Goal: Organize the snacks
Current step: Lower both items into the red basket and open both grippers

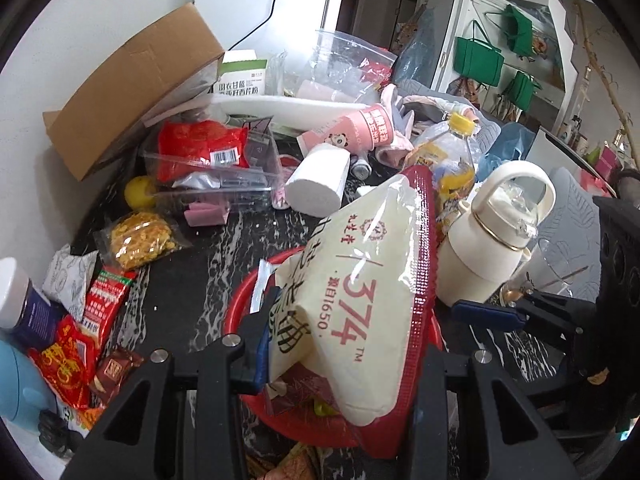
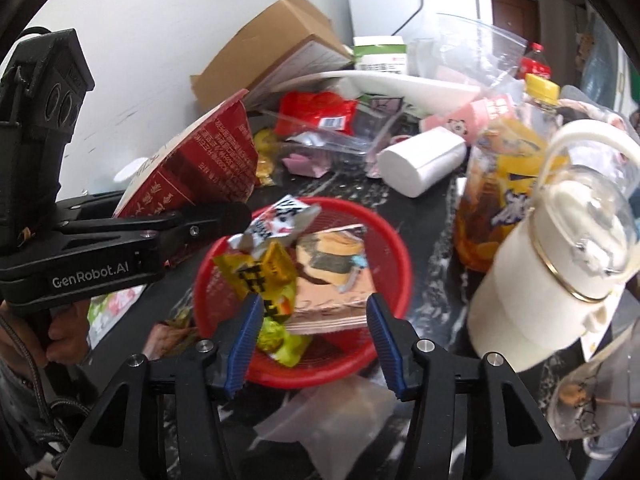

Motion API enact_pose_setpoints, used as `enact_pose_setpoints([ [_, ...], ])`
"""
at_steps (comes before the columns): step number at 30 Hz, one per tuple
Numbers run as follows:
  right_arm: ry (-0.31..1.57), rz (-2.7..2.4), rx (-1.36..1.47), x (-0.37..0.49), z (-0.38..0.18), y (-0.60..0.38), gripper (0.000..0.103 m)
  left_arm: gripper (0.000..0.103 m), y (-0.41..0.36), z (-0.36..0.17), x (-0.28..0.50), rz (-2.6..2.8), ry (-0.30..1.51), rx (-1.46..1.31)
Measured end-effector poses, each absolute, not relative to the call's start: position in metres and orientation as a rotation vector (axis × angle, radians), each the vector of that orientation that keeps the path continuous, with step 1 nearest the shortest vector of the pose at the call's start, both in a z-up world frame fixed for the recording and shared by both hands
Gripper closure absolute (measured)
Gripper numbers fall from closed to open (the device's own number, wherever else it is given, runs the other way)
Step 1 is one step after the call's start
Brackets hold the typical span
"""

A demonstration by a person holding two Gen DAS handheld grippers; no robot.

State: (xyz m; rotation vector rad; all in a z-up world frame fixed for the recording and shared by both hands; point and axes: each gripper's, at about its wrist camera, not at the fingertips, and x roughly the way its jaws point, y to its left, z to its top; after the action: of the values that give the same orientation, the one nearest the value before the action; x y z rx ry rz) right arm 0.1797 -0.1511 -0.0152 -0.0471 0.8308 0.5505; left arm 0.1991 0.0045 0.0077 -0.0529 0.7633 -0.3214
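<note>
My left gripper [image 1: 340, 360] is shut on a large cream and red snack bag [image 1: 360, 300] printed with 374, held tilted over the red basket [image 1: 240, 312]. In the right wrist view the same bag [image 2: 200, 168] shows its red back, held in the left gripper [image 2: 208, 220] beside the basket [image 2: 396, 248]. The basket holds a yellow packet [image 2: 272, 272], a white packet [image 2: 280, 216] and a pink sandwich-biscuit pack [image 2: 332, 276]. My right gripper [image 2: 312, 332] is open and empty above the basket's near rim.
A cream kettle [image 2: 552, 264] and a yellow-capped drink bottle [image 2: 504, 184] stand right of the basket. A paper roll [image 2: 420, 164], clear boxes [image 1: 212, 168], a cardboard box [image 1: 132, 84] and loose snack packs [image 1: 88, 320] crowd the dark table. A clear bag [image 2: 332, 416] lies near me.
</note>
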Motion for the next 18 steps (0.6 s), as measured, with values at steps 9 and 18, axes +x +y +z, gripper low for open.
enact_pose_setpoints([
  [9,0.836,0.507,-0.005,0.190,-0.015,-0.167,0.050,0.054,-0.021,-0.013,0.231,-0.296,0.838,0.103],
  [18,0.854,0.513,0.002,0.196,-0.023,-0.169,0.050,0.025,-0.029,-0.023,0.229,-0.262,0.853,0.148],
])
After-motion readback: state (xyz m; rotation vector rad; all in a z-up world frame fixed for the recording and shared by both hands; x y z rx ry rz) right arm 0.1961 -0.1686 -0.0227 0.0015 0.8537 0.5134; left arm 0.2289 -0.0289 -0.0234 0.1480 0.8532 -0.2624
